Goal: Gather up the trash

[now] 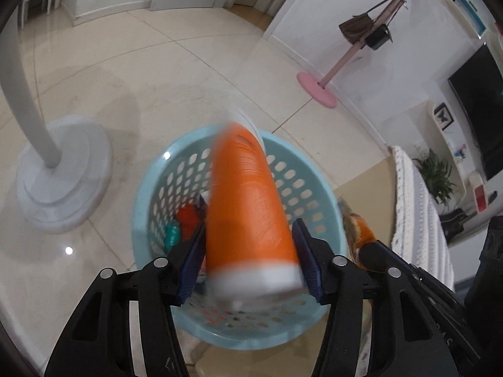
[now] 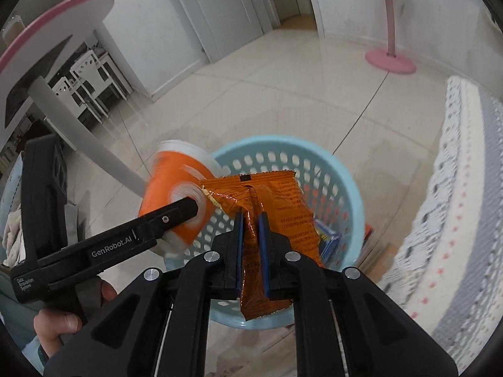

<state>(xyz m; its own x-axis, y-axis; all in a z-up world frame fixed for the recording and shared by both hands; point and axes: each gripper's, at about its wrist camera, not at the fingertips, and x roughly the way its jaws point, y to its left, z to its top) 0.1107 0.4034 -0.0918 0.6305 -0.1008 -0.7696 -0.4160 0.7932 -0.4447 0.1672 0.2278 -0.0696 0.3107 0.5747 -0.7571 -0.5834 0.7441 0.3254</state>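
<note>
My left gripper (image 1: 248,251) holds an orange tube-shaped container with white ends (image 1: 248,213), motion-blurred, over a light blue perforated basket (image 1: 151,188) on the floor. Whether the pads still press it is unclear. The basket holds red and teal trash (image 1: 184,223). My right gripper (image 2: 251,238) is shut on an orange snack wrapper (image 2: 279,194) above the same basket (image 2: 345,182). The orange container (image 2: 169,185) and left gripper body (image 2: 110,248) show at the left of the right wrist view. The wrapper (image 1: 358,229) shows at the right of the left wrist view.
A white stand base (image 1: 63,172) sits on the tiled floor left of the basket. A pink coat stand (image 1: 317,89) with bags is by the far wall. A white knitted cover (image 2: 456,204) lies on furniture to the right. A pink-edged round table (image 2: 47,40) stands at left.
</note>
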